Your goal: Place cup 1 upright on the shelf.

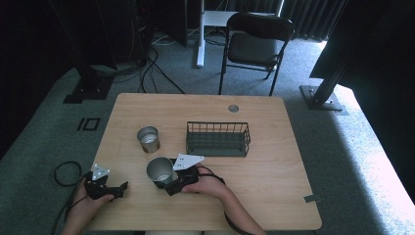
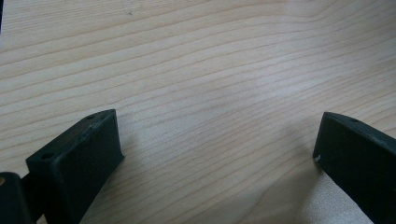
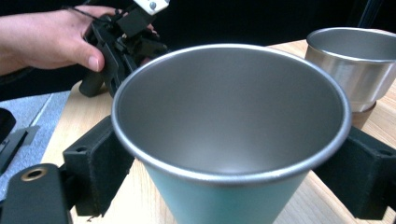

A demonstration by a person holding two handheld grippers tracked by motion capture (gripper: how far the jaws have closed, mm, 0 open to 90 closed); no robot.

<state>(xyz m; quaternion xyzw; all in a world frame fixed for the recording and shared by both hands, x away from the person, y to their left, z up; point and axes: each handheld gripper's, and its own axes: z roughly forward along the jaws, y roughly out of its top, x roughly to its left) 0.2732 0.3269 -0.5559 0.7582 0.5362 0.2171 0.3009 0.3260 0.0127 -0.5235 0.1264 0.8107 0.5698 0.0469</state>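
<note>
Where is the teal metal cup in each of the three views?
High view: teal cup low and left of centre, between the right gripper jaws.
Left gripper view: bare table, no cup.
Right gripper view: cup centre, large.
Shared landmark: the second metal cup.

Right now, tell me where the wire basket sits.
In the high view the wire basket stands near the table's middle, a little toward the far edge, right of the far metal cup and beyond the right tool, which grips the teal cup.
</note>
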